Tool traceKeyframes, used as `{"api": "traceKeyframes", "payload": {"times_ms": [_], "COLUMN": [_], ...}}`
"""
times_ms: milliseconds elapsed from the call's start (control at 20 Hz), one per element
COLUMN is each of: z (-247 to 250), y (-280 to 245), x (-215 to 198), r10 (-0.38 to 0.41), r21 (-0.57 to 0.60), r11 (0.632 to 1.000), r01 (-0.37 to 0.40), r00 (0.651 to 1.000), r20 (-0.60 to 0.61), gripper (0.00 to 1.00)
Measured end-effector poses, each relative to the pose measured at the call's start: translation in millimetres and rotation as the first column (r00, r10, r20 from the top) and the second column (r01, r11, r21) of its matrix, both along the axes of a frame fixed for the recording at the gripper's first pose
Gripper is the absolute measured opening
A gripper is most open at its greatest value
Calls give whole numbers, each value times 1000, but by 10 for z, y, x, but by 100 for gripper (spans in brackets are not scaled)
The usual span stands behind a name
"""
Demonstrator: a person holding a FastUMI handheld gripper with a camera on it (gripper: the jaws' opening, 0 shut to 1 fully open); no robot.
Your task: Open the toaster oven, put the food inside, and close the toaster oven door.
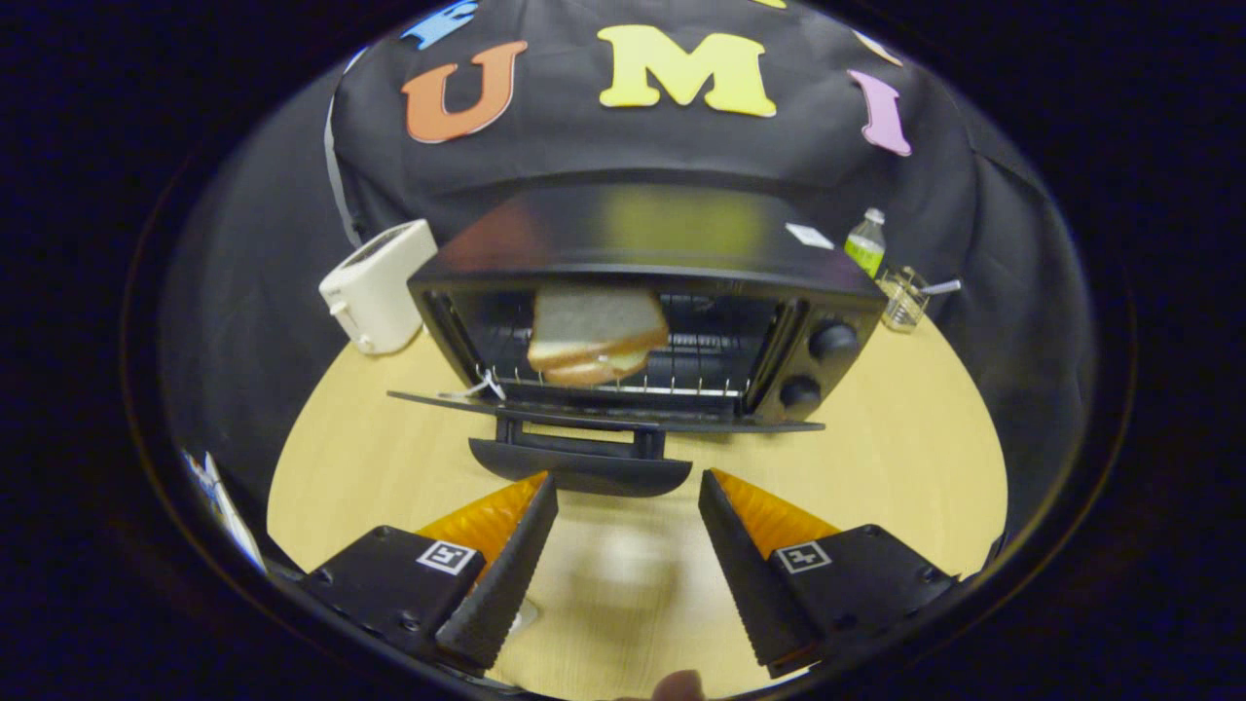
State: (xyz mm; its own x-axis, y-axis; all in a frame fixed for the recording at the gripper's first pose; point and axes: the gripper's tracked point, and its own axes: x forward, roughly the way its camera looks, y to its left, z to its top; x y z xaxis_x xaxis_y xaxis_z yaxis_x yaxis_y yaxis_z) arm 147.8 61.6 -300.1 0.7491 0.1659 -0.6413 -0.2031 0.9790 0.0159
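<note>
- toaster oven [642, 321] stands on the desk [905, 458], door [604, 414] dropped flat.
- sandwich [596, 336] rests on the rack inside, so closing remains.
- jaws [628, 497] released, empty, flanking the door handle [581, 465], likely to lift it.

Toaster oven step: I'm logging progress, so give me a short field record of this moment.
toaster oven: on the wooden table, beyond the fingers
door: folded down open, handle just ahead of the fingers
sandwich: on the rack inside
tool: open, holding nothing
white toaster: beside the oven
bottle and glass: on the oven's knob side
left to do: close door
</note>
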Motion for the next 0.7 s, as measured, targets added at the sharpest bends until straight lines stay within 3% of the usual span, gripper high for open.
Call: {"api": "traceKeyframes", "payload": {"times_ms": [300,700], "z": [641,1626], "y": [106,109], "x": [339,-144], "r10": [-4,-67], "r21": [2,90], "r11": [1000,995], "r01": [4,39], "r00": [992,941], "r20": [124,333], "gripper": [97,96]}}
